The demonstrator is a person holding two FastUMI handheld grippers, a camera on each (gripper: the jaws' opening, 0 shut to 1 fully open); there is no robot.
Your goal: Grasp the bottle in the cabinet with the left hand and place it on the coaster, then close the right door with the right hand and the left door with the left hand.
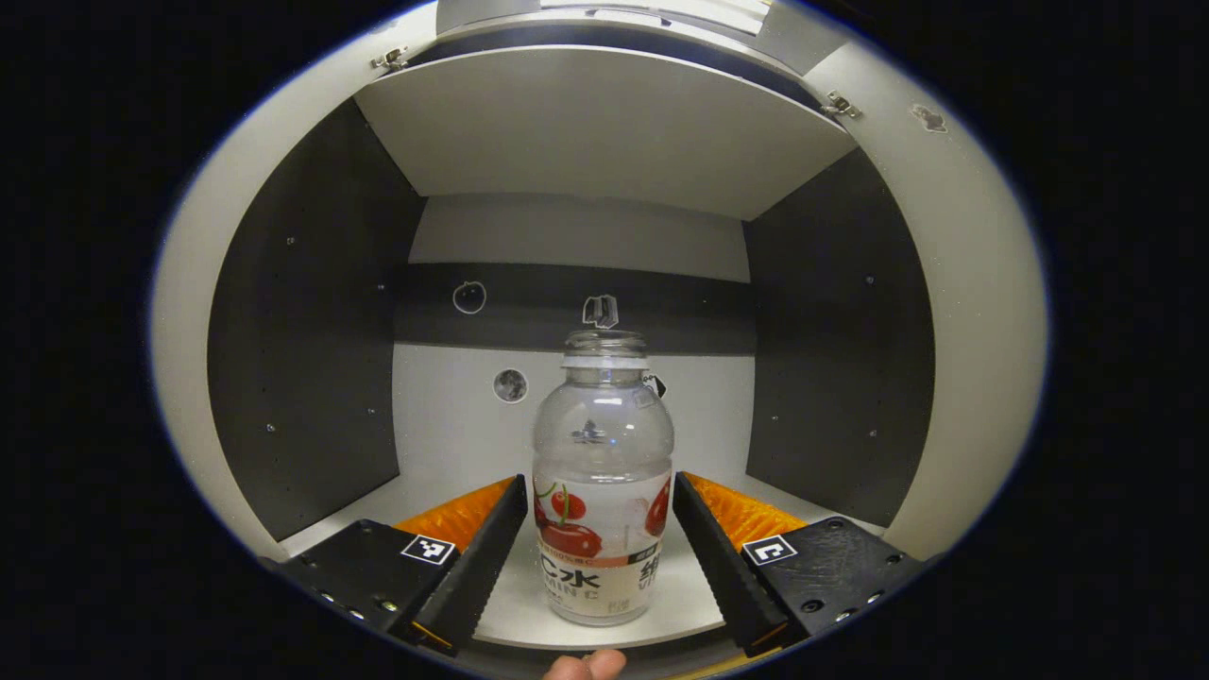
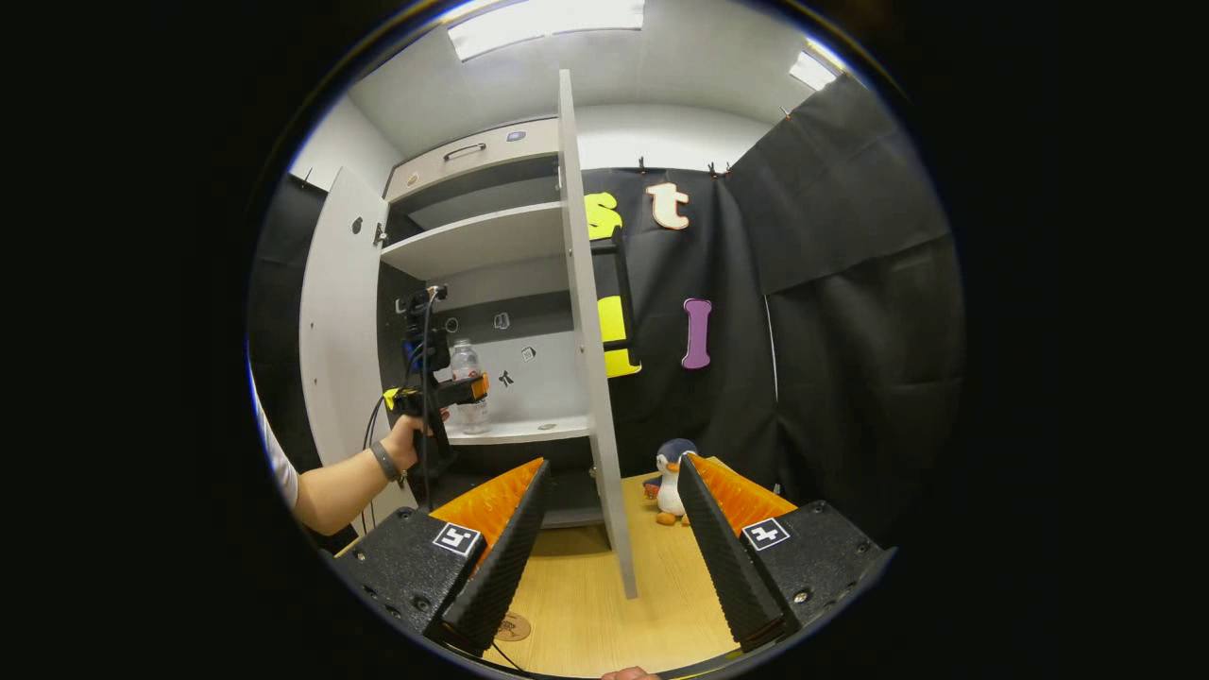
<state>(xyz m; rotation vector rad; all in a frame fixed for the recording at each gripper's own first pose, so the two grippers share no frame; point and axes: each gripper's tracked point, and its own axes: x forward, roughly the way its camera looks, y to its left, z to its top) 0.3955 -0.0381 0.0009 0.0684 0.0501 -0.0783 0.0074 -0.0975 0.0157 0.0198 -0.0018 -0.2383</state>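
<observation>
Left gripper view: I have the left gripper [image 1: 602,557] inside the grey-and-white cabinet [image 1: 312,378], with the clear plastic bottle with a cherry-printed label [image 1: 603,491] standing upright on the white shelf [image 1: 604,619] between my two fingers. The jaws are spread; each finger lies just beside the bottle's lower body, and I cannot tell whether either touches it. I judge nothing is gripped yet. The bottle appears to have no cap, so it should be kept vertical once lifted.

Step in hand: the grasp, first part of the task. The next move calls for closing both fingers squarely on the labelled section, then lifting and withdrawing straight out past the shelf edge.

Right gripper view: the right gripper [image 2: 612,543] waits with its jaws apart and nothing between them, above the light wooden tabletop [image 2: 586,604]. The tall white right door [image 2: 590,359] stands edge-on ahead, wide open, and the white left door [image 2: 331,321] is open as well. The round brown coaster [image 2: 513,626] lies on the tabletop near my left finger. A small penguin toy [image 2: 672,482] stands beyond the door.
</observation>
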